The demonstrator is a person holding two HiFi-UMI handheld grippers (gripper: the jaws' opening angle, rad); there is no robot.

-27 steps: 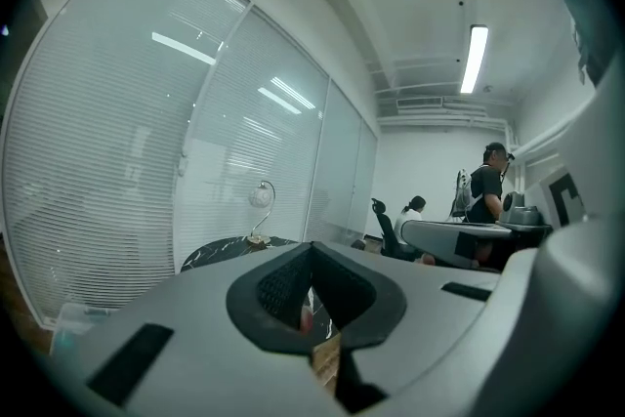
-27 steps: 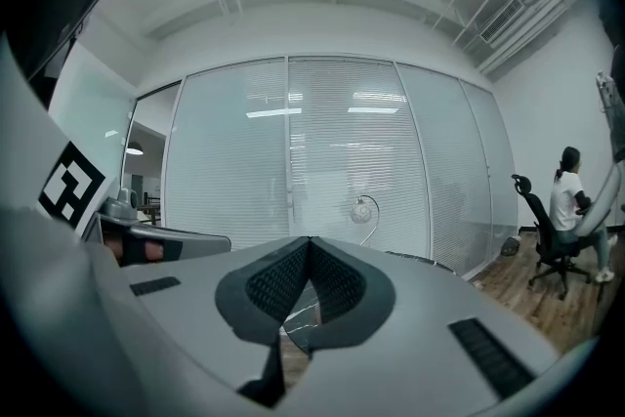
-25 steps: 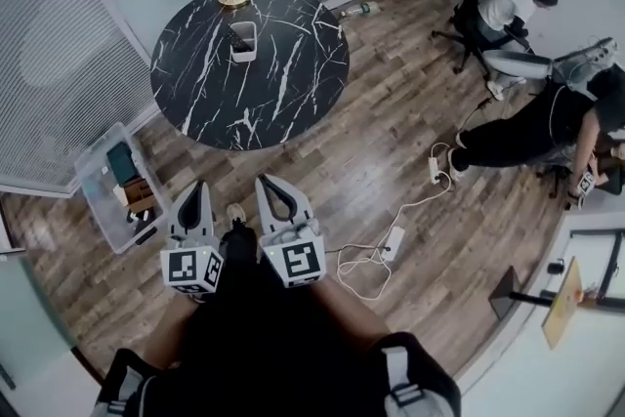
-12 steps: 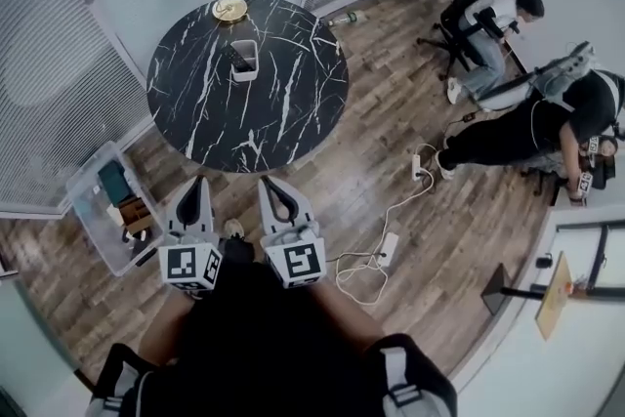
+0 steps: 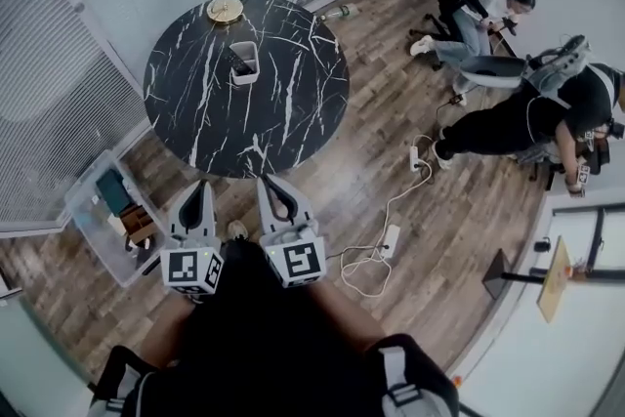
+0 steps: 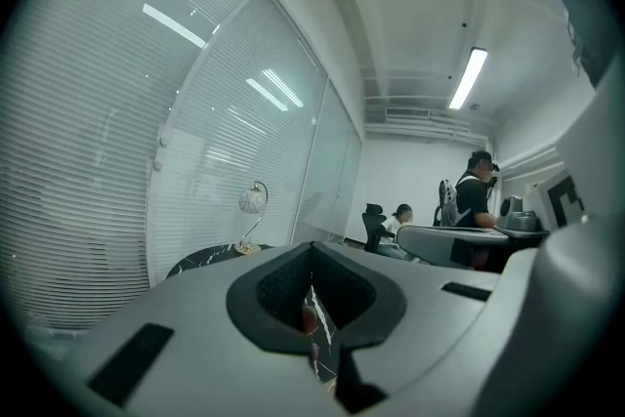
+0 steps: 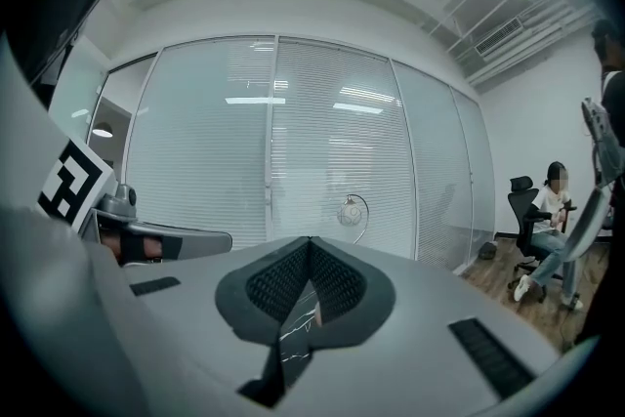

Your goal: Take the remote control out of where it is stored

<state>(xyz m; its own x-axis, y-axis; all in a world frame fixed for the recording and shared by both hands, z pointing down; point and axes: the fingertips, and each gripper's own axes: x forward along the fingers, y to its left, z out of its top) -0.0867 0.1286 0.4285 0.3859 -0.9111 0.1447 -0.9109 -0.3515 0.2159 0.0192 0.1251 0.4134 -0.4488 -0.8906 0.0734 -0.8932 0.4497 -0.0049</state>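
Floor [image 5: 332, 181] open to table [image 5: 195, 122] rim; left hand-held gripper [image 5: 198, 185], right hand-held gripper [image 5: 266, 181] closed, empty.

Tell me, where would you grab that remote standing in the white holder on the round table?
Probably the remote's upper end, coming from above: it sticks out over the rim of the white holder, whose walls close in the rest.

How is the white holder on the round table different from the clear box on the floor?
The white holder stands on the black marble table; the clear box sits on the floor. The holder is opaque and small, the box see-through and larger. The holder has one dark remote sticking out; the box holds several items. Both are containers holding things.
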